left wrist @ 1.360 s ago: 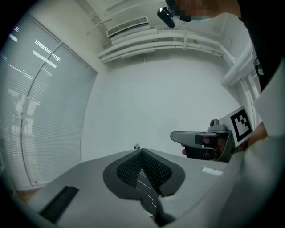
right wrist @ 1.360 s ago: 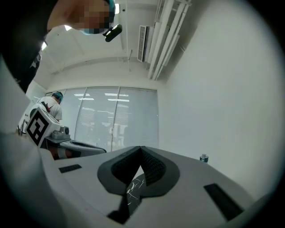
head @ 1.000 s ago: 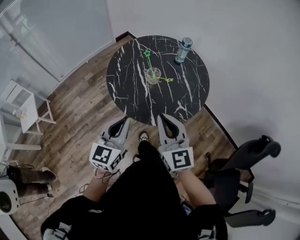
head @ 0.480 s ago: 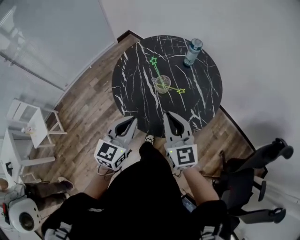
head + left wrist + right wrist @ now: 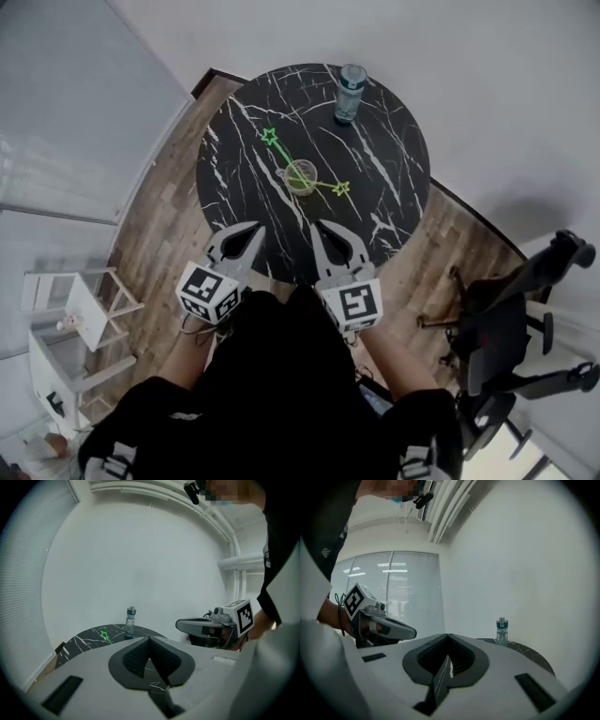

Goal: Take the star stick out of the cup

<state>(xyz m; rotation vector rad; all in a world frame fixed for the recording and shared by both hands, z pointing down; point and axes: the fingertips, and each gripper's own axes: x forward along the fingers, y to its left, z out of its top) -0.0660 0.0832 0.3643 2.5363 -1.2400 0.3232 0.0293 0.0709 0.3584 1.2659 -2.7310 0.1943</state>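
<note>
The cup [image 5: 301,176] is standing near the middle of the round black marbled worktop [image 5: 375,202], and two sticks are leaning out of it. The green star stick [image 5: 271,138] is slanting away toward the far left, while the yellow star stick [image 5: 341,188] is tilting low toward the right, its star sitting near the cup. A water bottle [image 5: 350,94] is standing upright close to the far edge, well apart from the cup. The person is holding both tools side by side at the near edge of the worktop, tips pointing toward the cup, and neither is touching it or the sticks. The left tool [image 5: 253,230] is showing its jaws pressed together at the tips in the left gripper view, with nothing between them; past them the green star and the bottle are appearing on the worktop. The right tool [image 5: 318,228] is likewise drawn narrow, its jaws meeting at the tips in the right gripper view and gripping nothing, with the bottle showing beyond on the right. Each tool is appearing from the side in the other's view. The worktop is standing on a wooden plank floor [image 5: 164,234] by a pale wall, and a dark office chair [image 5: 511,309] is sitting off to the right.
</note>
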